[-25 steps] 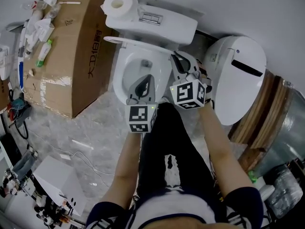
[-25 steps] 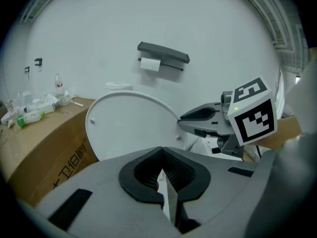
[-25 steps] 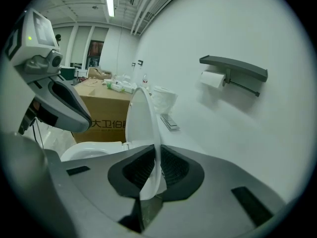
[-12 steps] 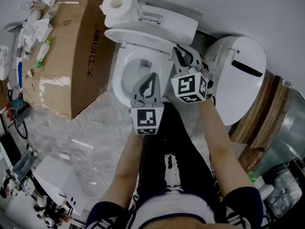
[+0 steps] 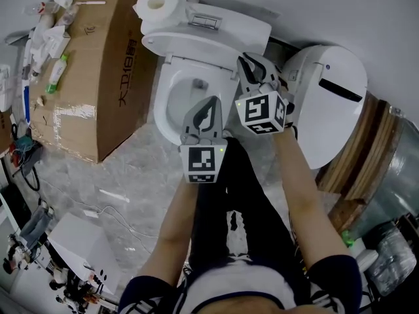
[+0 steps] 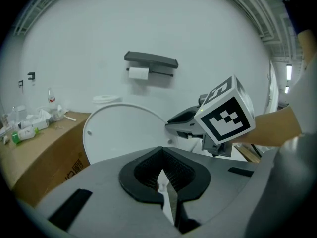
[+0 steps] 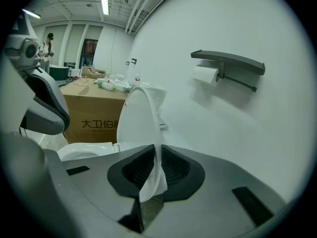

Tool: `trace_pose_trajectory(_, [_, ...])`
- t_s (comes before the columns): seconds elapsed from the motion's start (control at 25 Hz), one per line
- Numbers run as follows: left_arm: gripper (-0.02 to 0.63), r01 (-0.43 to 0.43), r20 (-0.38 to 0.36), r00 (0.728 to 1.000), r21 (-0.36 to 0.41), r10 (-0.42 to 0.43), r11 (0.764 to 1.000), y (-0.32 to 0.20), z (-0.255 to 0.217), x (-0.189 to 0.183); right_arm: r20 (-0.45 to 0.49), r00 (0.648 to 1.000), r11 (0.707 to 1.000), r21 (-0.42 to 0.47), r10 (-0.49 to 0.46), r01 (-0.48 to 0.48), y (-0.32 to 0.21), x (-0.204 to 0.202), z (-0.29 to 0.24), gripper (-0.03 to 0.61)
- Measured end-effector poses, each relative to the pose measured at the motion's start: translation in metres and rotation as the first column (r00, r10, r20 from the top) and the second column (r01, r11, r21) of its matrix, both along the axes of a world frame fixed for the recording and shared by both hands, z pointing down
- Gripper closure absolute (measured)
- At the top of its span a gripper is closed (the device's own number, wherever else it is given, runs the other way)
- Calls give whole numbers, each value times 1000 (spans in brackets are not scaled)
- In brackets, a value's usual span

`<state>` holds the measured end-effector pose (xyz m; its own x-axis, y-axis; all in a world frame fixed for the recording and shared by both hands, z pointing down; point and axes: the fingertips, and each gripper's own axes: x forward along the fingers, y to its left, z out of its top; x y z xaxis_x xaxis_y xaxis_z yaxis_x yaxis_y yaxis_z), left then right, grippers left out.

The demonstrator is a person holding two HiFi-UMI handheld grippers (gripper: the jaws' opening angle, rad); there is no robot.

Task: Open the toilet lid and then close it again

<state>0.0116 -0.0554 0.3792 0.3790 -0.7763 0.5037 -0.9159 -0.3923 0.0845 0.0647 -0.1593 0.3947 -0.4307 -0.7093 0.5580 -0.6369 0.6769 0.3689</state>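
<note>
The white toilet's lid [image 5: 196,44] stands raised in front of the tank [image 5: 226,19], with the open bowl [image 5: 186,97] below it. My right gripper [image 5: 249,64] is shut on the lid's right edge. In the right gripper view the lid [image 7: 137,115] rises nearly upright, and its rim runs down between the jaws of the right gripper [image 7: 154,152]. My left gripper [image 5: 210,104] hovers over the bowl's near side, shut on nothing. In the left gripper view that gripper [image 6: 161,151] faces the lid's [image 6: 119,133] inner side.
A toilet roll [image 5: 159,2] sits on the tank's left end. A big cardboard box [image 5: 98,77] with bottles on top stands to the left. A white lidded bin [image 5: 330,103] and a wooden and metal stack [image 5: 373,169] crowd the right. A shelf with a paper roll [image 7: 225,63] hangs on the wall.
My right gripper has moved toward the tank with the lid's edge, and more of the lid's face shows. My left gripper has shifted right and a little forward over the bowl.
</note>
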Motion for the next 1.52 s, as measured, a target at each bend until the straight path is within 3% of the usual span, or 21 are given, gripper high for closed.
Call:
trace_pose_trajectory(0.2, [609,10,-86,996,3,-10,1000,-2,-7,0,48,998,999,-19,30,-29,-1,1,1,543])
trace_pose_trajectory(0.28, [609,18,-91,996,5,-17,1000,-4,-10,-2,130,989,996,-48,76,-70,2,2,-1,543])
trace_pose_trajectory(0.4, [609,30,-92,995,3,-29,1000,-8,-12,-6,312,940,991,-51,136,-126,7,6,-24,543])
trace_pose_trajectory(0.52, [609,35,-110,993,2,-35,999,-9,-14,-10,385,911,989,-32,145,-144,14,11,-38,543])
trace_pose_trajectory(0.92, [609,28,-111,993,13,-26,1000,-7,-19,-8,352,927,991,-57,132,-120,21,16,-28,541])
trace_pose_trajectory(1.12, [607,19,-99,995,17,-18,1000,-8,-21,-5,242,968,997,-64,63,-49,13,11,-9,498])
trace_pose_trajectory(1.52, [609,1,-52,999,16,0,1000,-8,-19,-2,170,985,994,-105,31,-13,0,4,8,497])
